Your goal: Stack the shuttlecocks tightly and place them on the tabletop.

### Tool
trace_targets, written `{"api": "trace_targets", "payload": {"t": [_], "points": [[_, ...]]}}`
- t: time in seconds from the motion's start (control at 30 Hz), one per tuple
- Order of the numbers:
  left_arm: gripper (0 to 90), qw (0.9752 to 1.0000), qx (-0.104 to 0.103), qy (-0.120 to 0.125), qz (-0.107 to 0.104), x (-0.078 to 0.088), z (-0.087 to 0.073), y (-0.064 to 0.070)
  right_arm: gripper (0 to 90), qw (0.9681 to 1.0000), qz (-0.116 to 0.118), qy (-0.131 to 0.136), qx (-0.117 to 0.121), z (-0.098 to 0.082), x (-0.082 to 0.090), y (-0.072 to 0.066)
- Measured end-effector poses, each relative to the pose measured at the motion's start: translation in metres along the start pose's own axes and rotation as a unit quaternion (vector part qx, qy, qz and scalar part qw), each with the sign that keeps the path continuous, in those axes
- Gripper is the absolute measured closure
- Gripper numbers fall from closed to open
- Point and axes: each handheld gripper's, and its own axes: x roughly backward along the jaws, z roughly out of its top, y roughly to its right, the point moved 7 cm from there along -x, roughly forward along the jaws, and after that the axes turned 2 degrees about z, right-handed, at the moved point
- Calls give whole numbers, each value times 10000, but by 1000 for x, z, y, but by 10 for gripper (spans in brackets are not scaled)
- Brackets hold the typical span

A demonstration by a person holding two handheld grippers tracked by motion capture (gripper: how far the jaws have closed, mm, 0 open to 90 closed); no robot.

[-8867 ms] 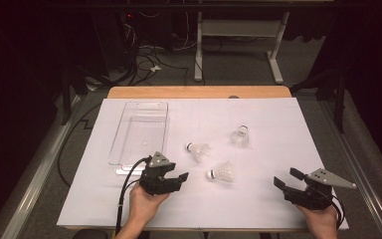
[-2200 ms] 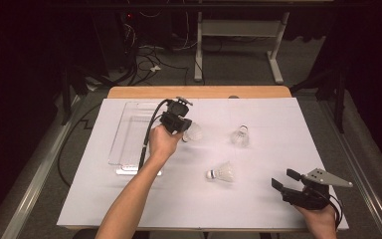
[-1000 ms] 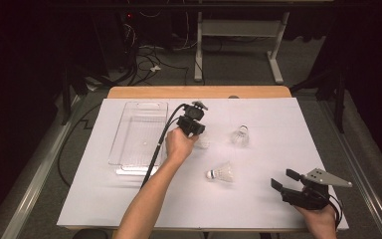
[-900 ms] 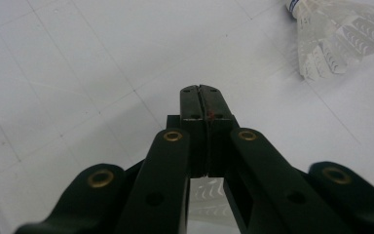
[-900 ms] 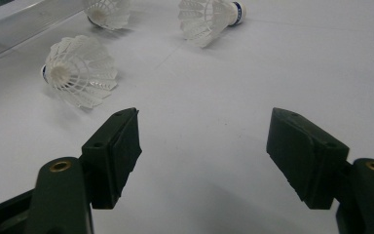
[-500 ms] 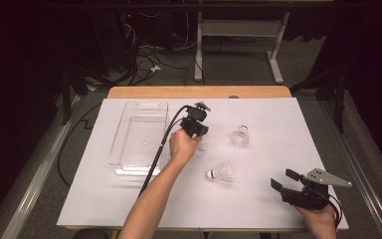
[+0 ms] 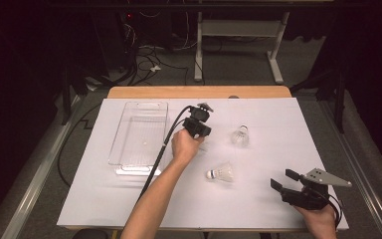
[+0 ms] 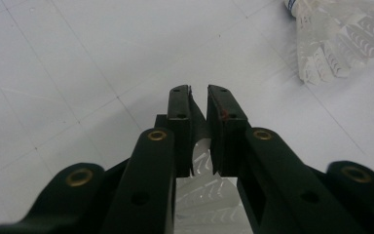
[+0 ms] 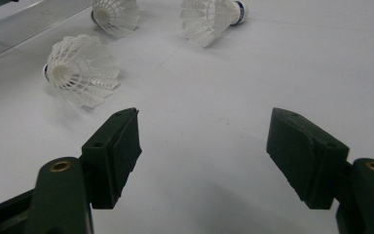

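My left gripper points down at the middle back of the white table. The feather skirt of a white shuttlecock sits in the narrow gap between its jaws and touches both pads. These jaws have just been opening. A second shuttlecock lies to the right of it. A third shuttlecock lies nearer the front. My right gripper rests at the front right, open, with bare table between its jaws.
A clear plastic tray lies at the left of the white sheet, beside my left forearm. The left gripper's black cable runs along its right rim. The wooden table edge shows at the back, with dark floor and cables beyond.
Over two seconds my left gripper moved right from the tray's rim to the middle back. It has barely shifted in the last second. The right gripper has stayed put.
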Motion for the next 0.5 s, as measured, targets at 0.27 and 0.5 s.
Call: {"api": "trace_targets", "payload": {"t": [0.27, 0.5], "points": [[737, 10000, 23, 21, 55, 1, 0, -4, 285, 10000, 6, -4, 6, 0, 0, 0], [690, 10000, 31, 3, 40, 0, 0, -6, 285, 10000, 13, -14, -6, 0, -1, 0]]}}
